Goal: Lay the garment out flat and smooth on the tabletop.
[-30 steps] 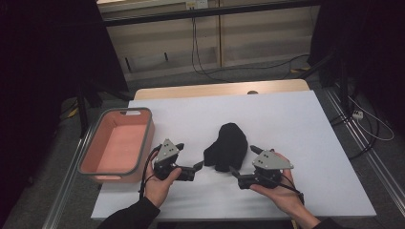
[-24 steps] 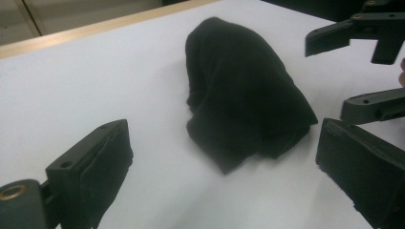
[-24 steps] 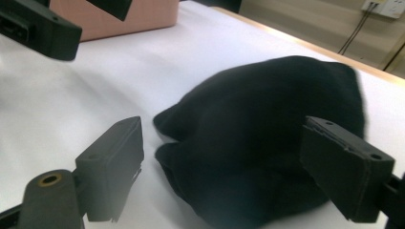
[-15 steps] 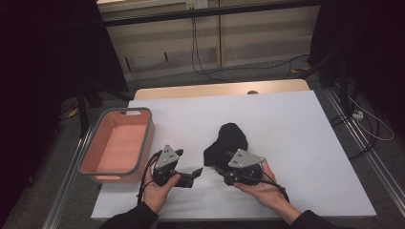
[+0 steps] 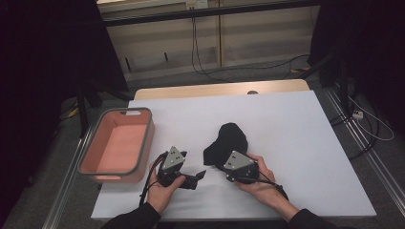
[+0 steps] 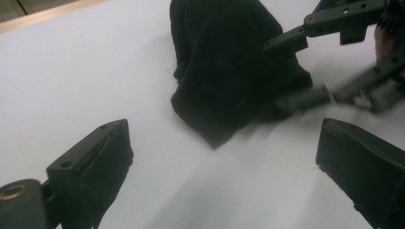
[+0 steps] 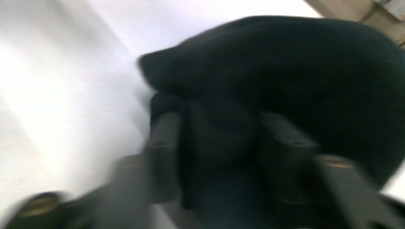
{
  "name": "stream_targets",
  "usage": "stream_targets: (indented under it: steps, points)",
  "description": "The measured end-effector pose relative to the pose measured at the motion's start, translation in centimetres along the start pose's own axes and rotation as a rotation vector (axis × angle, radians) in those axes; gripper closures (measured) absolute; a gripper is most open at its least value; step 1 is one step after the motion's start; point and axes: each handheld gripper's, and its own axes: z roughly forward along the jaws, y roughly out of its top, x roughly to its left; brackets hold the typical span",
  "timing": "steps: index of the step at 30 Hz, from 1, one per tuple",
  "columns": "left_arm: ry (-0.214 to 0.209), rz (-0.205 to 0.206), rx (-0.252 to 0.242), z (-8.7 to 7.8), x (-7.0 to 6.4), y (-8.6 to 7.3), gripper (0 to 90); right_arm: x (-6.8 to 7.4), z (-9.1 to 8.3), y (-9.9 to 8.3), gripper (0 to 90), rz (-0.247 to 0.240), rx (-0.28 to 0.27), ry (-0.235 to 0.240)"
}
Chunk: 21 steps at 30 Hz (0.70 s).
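Evidently gripping the black cloth (image 5: 226, 143), the right tongs (image 7: 215, 143) straddle its edge, unclosed; left tongs (image 6: 229, 176), wide open and empty, should pinch next

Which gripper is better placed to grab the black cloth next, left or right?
Right. The right gripper is already at the black cloth, its jaws either side of a fold. The left gripper sits open on the bare table, short of the cloth.

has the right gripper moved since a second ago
Yes. In the high view the right gripper has slid left, away from the table's right edge, onto the near side of the black cloth; its jaws now straddle a fold.
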Motion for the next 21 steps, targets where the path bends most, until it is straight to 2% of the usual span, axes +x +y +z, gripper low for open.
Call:
stream_targets:
  steps: [2,5,7,10,15,17,21]
  points:
    - [-0.001,-0.001,0.0,0.2,-0.1,0.0,5.1,-0.6,-0.1,-0.1,69.4,0.028,-0.001,0.011]
    - [0.007,0.008,-0.005,0.3,-0.2,0.0,5.1,-0.9,-0.1,-0.2,77.1,0.055,-0.015,0.031]
    - [0.01,0.006,-0.004,0.4,-0.1,0.0,5.2,-1.1,-0.4,0.0,78.9,0.062,-0.029,0.043]
    - [0.015,0.001,-0.026,0.6,0.1,0.1,5.0,-1.5,-0.8,0.4,79.8,0.097,-0.053,0.055]
    - [0.003,0.0,-0.064,0.8,0.2,0.2,5.0,-2.3,-1.5,1.9,80.5,0.137,-0.109,0.068]
    - [0.012,0.007,-0.059,0.8,0.1,0.4,5.0,-2.4,-1.7,2.6,80.6,0.144,-0.133,0.077]
    - [0.004,0.007,-0.049,0.6,0.2,0.7,5.3,-2.6,-2.0,3.8,80.8,0.155,-0.166,0.073]
